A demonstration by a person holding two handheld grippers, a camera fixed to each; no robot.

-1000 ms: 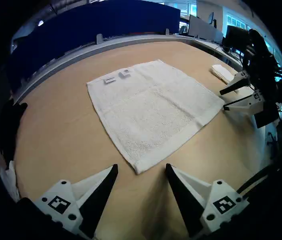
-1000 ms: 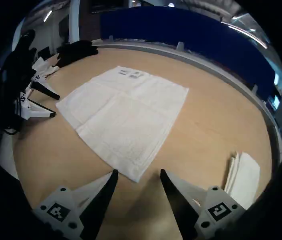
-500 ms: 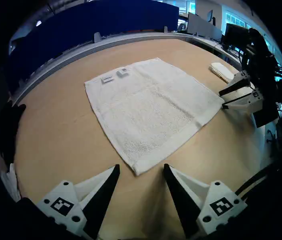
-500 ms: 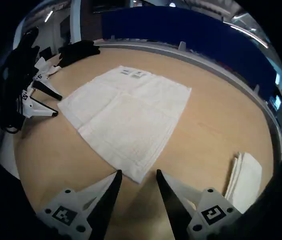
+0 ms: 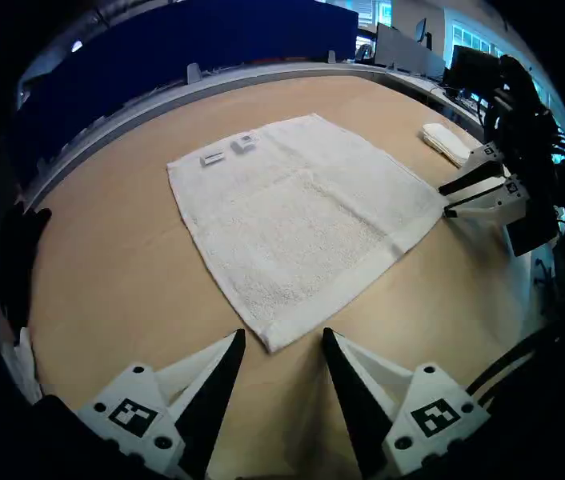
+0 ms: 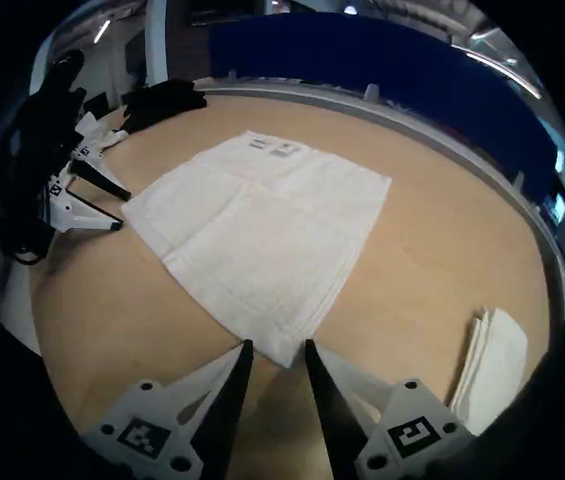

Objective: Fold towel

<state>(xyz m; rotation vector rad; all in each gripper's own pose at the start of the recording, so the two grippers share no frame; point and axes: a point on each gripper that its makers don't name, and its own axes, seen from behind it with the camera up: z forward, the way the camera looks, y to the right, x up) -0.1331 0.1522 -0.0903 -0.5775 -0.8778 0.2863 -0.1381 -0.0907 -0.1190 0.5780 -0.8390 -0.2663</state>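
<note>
Two corners of the towel [image 5: 298, 216] each lie at a gripper's parted tips: left gripper [image 5: 281, 342] and right gripper [image 6: 277, 352], both unclamped. The towel lies flat on the table [image 5: 114, 264], folded cloths [image 6: 492, 362] nearby, a blue screen [image 5: 202, 40] behind.

Light is even and cool in both views, coming from ceiling strips [image 6: 97, 30] and bright windows [image 5: 462, 36] that glare slightly. The table [image 5: 122, 240] carries only soft, faint shadows at the bottom of each view. The towel [image 5: 298, 216] is sharp, its weave visible, while fisheye distortion bends the table's edge and the rim falls dark and blurry.
</note>
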